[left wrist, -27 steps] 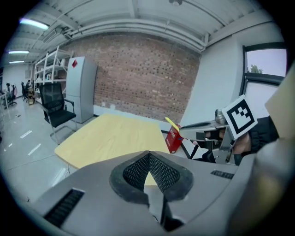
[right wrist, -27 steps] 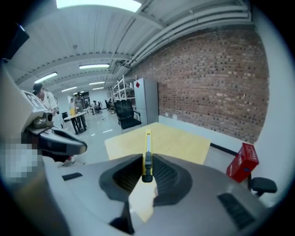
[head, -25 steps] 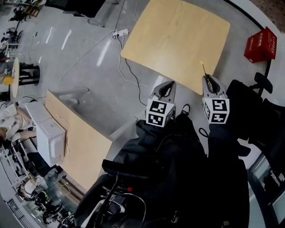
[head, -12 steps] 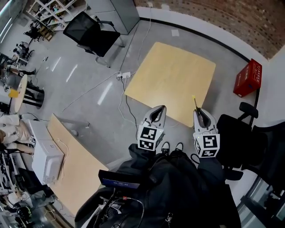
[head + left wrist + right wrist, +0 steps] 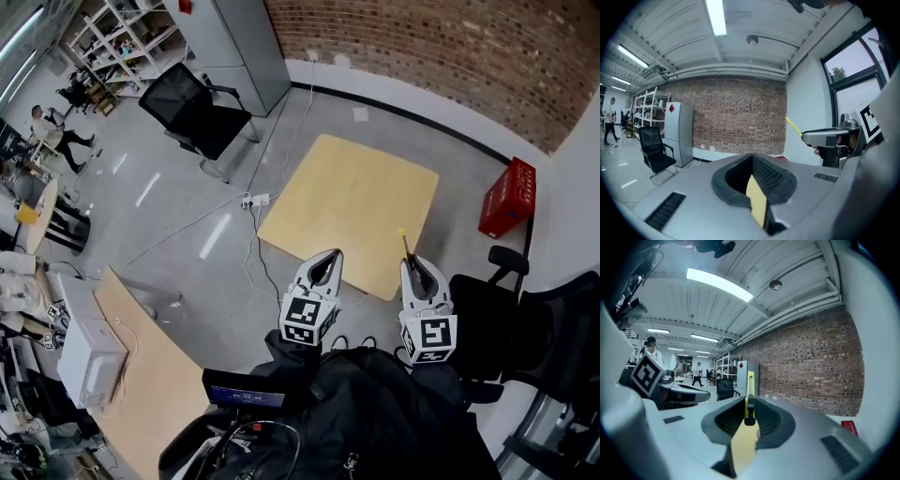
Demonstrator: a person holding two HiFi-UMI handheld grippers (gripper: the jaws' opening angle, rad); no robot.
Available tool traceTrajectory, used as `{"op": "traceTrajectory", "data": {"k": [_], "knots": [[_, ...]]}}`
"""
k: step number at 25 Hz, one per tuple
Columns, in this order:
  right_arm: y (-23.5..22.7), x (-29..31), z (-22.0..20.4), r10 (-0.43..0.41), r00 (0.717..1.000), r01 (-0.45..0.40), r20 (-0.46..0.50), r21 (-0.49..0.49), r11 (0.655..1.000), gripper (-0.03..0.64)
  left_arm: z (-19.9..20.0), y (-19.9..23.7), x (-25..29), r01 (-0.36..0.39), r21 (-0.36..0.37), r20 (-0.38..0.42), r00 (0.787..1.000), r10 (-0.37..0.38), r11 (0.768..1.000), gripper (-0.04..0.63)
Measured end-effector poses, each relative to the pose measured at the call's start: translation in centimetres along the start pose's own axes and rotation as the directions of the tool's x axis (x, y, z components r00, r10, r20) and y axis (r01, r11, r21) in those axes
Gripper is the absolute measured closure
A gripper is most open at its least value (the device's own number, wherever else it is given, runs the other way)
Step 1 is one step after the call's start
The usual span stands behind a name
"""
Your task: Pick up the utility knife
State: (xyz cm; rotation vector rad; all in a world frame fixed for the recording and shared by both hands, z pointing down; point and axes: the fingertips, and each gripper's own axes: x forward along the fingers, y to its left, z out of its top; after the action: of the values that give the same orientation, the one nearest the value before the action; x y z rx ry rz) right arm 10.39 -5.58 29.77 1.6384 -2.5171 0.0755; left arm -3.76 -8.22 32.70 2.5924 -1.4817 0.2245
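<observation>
As the table sinks away, right gripper clamps utility knife, left gripper closed.

Bright, even light pours from the ceiling strips, throwing pale glare streaks on the grey floor. Both gripper views bend hard and darken at the edges, and the right gripper looks soft up close.
</observation>
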Motion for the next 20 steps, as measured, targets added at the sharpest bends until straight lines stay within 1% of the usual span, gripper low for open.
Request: {"op": "traceTrajectory", "data": {"k": [4,11,20], "knots": [[-0.1,-0.4,1.5,-0.001,0.999,0.002,0.039,-0.017,1.0,0.548,1.6,-0.5,0.2,0.01,0.017,0.04,0.999,-0.01,1.0,0.595],[-0.4,-0.4,3.8,-0.013,0.995,0.017,0.103,-0.038,0.999,0.548,2.9,-0.8,0.8,0.017,0.028,0.072,0.997,-0.019,0.999,0.595],[-1.1,0.4,5.4,-0.018,0.99,0.027,0.139,-0.061,0.998,0.548,5.1,-0.9,2.1,0.029,0.053,0.121,0.992,-0.035,0.998,0.595]]}}
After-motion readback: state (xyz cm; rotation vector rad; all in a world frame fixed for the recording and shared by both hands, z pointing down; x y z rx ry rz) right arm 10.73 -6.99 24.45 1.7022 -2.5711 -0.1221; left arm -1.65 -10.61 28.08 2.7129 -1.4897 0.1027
